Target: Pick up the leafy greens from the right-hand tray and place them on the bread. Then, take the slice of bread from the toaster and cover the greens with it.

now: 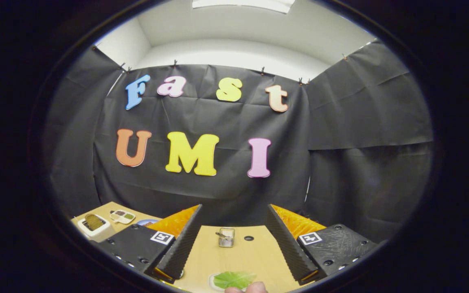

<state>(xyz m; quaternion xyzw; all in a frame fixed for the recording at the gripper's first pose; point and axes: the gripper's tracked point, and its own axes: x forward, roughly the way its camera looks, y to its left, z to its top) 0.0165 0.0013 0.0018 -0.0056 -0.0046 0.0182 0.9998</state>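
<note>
Toaster [95,226] with its bread sits at the table's [234,260] far-left corner, out of your way. Your gripper [234,236] hangs released, fingers wide, nothing held. Leafy greens [233,279] lie between the fingers at the near edge, so drop onto them.

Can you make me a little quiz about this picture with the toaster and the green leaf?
1. True or false: the gripper has its fingers spread apart.
2. What lies between the fingers, near a person's fingertips? A) leafy greens B) a spoon C) a cup
3. Fill in: the white toaster stands on the wooden ____.

Key: 1 true; 2 A; 3 table.
</note>
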